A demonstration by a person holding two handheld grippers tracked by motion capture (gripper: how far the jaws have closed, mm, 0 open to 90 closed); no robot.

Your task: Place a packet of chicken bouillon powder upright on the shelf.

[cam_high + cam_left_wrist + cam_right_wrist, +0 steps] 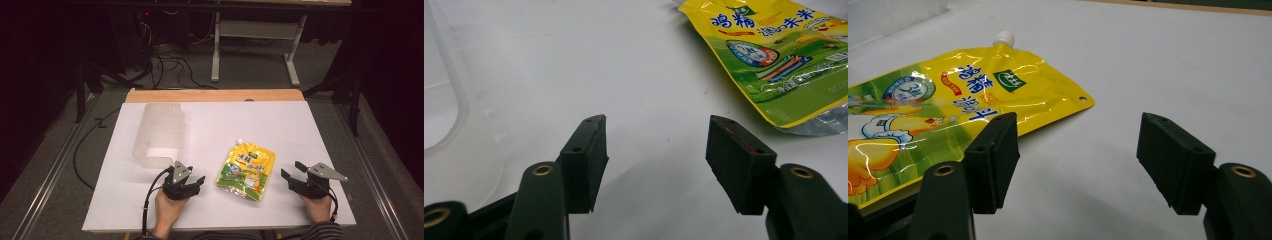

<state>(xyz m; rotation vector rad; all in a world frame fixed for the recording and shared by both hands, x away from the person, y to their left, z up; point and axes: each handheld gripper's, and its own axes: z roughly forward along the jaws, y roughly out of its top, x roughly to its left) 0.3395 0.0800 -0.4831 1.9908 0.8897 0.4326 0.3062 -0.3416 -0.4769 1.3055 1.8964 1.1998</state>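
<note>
White table (pixel 300 130) sits in a dark room with cables on the floor behind it; at the left lies a clear plastic box (pixel 159 134) on its side; near it the left gripper (pixel 192 181) rests with jaws apart, holding nothing; the yellow pouch (pixel 246 171) lies flat in the middle, between both grippers; the right gripper (pixel 292 171) also has its jaws wide, empty, just beside the pouch.
</note>
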